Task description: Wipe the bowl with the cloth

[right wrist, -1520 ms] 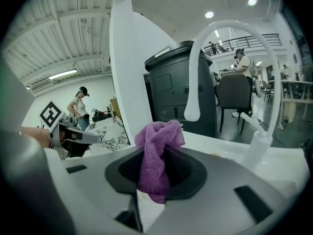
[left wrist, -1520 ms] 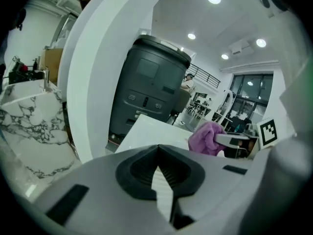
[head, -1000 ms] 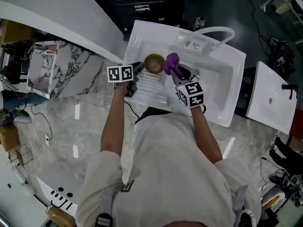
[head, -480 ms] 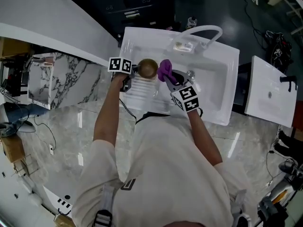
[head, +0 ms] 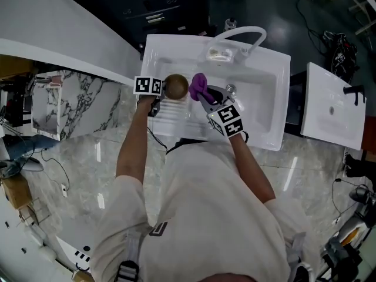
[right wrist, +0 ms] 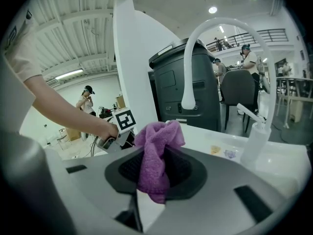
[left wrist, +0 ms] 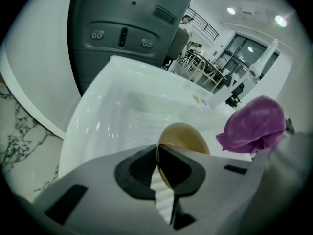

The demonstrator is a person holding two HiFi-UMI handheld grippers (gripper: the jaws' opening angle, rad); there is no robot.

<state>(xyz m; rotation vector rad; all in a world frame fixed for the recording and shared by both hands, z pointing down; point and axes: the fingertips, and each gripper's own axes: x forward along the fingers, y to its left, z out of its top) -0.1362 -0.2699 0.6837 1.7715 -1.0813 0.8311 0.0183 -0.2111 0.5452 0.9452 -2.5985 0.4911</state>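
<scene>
Bowl [head: 175, 86]: tan, round and smooth, over the ribbed drainboard of the white sink [head: 267, 107]. The left gripper [left wrist: 157, 156] has just been closing its jaws, and they pinch the bowl's thin rim. Just beside the bowl, the right gripper [right wrist: 149, 180] clamps a crumpled purple terry cloth [right wrist: 155, 146].

A white sink [head: 281, 93] with a bent white tap [right wrist: 189, 67] stands on a grey stone floor [head: 76, 157], with a big dark bin [right wrist: 195, 87] behind it and lights [right wrist: 212, 10] up high.

bowl [head: 175, 86] over left of sink [head: 281, 78], cloth [head: 198, 87] just right of it
</scene>
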